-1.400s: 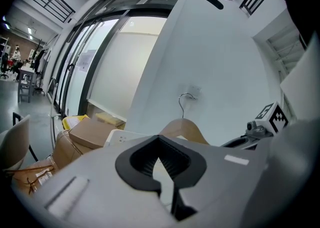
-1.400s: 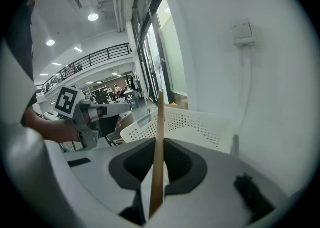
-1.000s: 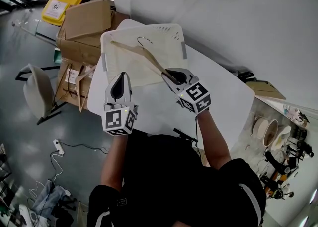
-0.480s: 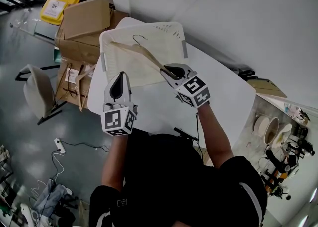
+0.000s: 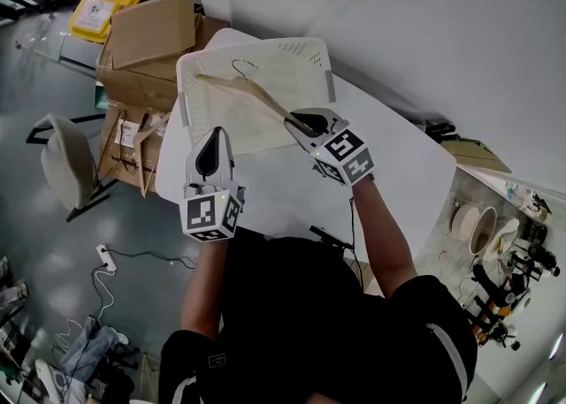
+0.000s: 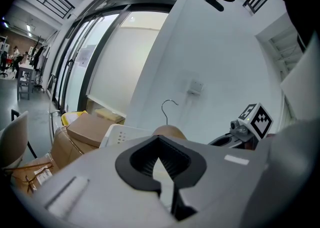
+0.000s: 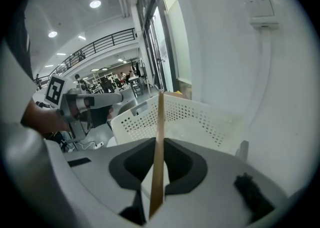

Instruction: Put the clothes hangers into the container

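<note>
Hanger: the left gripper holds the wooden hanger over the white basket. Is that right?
Not quite: the right gripper holds the wooden hanger over the white basket, as the right gripper view shows. The left gripper holds nothing.

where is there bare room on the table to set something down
The table is bare right of the basket, out to its right corner, and along the near edge by the left gripper. Crowded: over the basket, where the right gripper holds the hanger; boxes crowd the floor at left.
</note>
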Demonstrator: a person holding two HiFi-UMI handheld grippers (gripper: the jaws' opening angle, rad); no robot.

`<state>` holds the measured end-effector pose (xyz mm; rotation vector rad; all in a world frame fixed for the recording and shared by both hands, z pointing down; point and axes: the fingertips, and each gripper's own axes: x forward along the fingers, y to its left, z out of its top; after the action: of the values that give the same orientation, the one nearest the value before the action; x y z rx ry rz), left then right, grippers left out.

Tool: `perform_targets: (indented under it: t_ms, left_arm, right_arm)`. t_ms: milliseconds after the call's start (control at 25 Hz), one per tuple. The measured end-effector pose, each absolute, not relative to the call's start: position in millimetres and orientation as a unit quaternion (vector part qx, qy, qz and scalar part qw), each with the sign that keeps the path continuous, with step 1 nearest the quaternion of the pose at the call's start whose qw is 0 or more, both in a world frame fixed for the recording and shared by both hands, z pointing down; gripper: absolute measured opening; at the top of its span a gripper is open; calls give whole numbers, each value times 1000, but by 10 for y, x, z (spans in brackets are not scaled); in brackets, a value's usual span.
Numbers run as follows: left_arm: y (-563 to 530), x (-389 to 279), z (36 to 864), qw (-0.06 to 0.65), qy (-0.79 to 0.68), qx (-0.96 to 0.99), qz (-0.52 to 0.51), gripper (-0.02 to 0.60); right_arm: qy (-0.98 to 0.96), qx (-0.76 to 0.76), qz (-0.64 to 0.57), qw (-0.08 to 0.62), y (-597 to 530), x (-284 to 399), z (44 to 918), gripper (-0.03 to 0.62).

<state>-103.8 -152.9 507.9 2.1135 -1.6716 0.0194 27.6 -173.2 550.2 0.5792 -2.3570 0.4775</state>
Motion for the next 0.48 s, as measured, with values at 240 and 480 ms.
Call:
perform_targets:
  t_ms: [240, 480]
  left_arm:
    - [-1529, -1078, 5107, 225, -607, 762, 7, 5]
    - [-1532, -1064, 5131, 228, -607, 762, 6, 5]
  right_arm:
    - [-896, 218, 184, 341, -1773, 247, 5553, 61]
    - [-893, 214, 187, 347, -1809, 237, 5600, 60]
